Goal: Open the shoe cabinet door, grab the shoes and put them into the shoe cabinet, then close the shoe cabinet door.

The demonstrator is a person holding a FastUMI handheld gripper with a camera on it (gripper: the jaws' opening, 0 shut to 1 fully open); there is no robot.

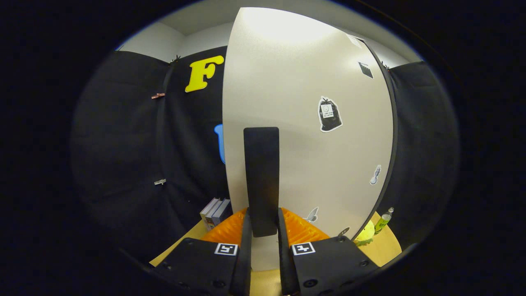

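Claw (263,230) clamped on the door's dark upright handle (261,176), cabinet door (328,164) dead ahead filling the front; rigid panel, probably light on hinges, handle is the right hold—pull steadily so it doesn't slip.

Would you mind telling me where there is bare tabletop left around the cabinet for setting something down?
The claw is shut on the tall black door handle of the pale cabinet door. Bare wooden tabletop shows beside the yellow-green ball and small green bottle, and a strip below the stacked grey books. The ribbed orange mat crowds the middle.
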